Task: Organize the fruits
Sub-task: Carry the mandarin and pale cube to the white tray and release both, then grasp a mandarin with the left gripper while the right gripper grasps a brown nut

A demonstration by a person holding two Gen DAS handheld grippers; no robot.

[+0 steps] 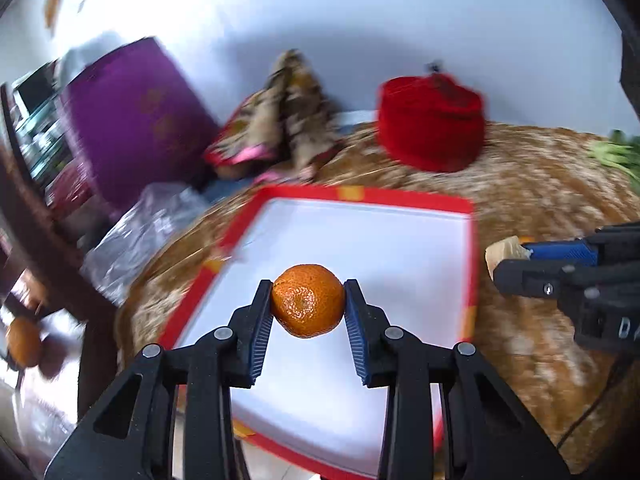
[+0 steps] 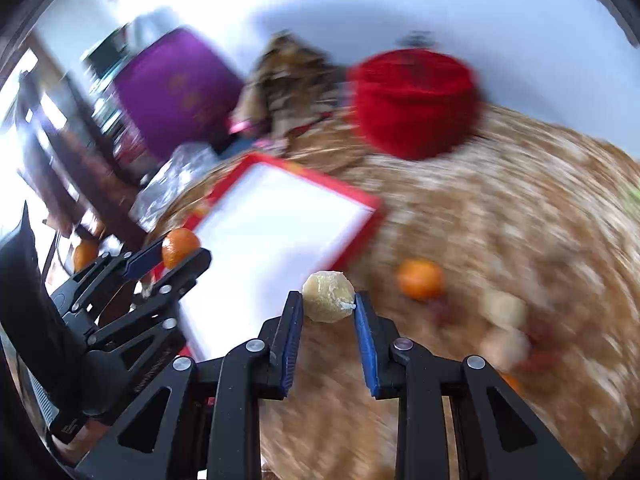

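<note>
We are gripping a tangerine (image 1: 308, 300) in our left gripper (image 1: 308, 305) over the tray (image 1: 400, 200), our right gripper (image 2: 329, 303) clutching a pale fruit (image 2: 328, 297).

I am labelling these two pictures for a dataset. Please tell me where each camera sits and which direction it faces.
Left wrist: on the left gripper, looking forward and down over the red-rimmed tray; its fingers clamp a mandarin; the right gripper shows at right.
Right wrist: on the right gripper, looking down at the patterned cloth; its fingers clamp a pale fruit; the left gripper shows at left.
Both share the tray, the red round box and the purple box.
</note>
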